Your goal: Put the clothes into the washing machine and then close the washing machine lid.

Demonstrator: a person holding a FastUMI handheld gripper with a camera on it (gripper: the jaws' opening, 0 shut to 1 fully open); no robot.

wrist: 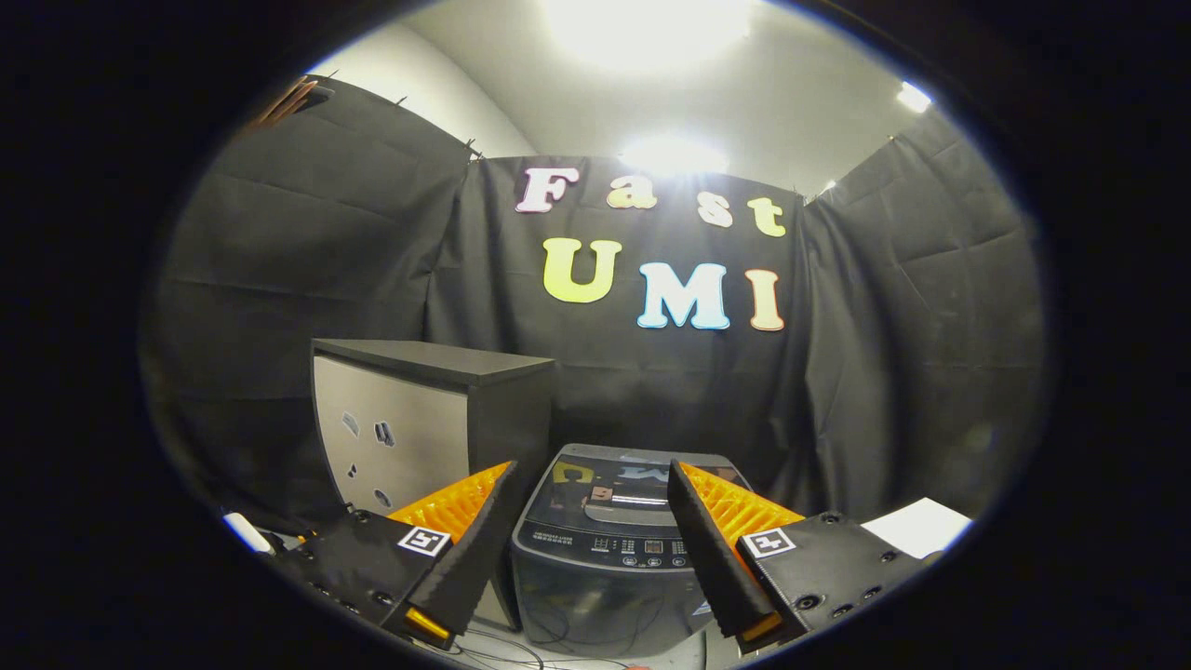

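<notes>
Here the tool (591,530) is hanging with its two fingers spread wide apart, holding nothing between them. Directly ahead, showing through the gap between the fingers, the washing machine (609,549) is standing with its glossy lid (619,489) lying flat and closed, and its control panel (605,547) is facing the tool. Just beside the washing machine, on its left, a cabinet (409,423) with a dark top and a pale front is rising taller than it. To the washing machine's right, past the right finger, a white sheet (916,526) is lying flat.
</notes>
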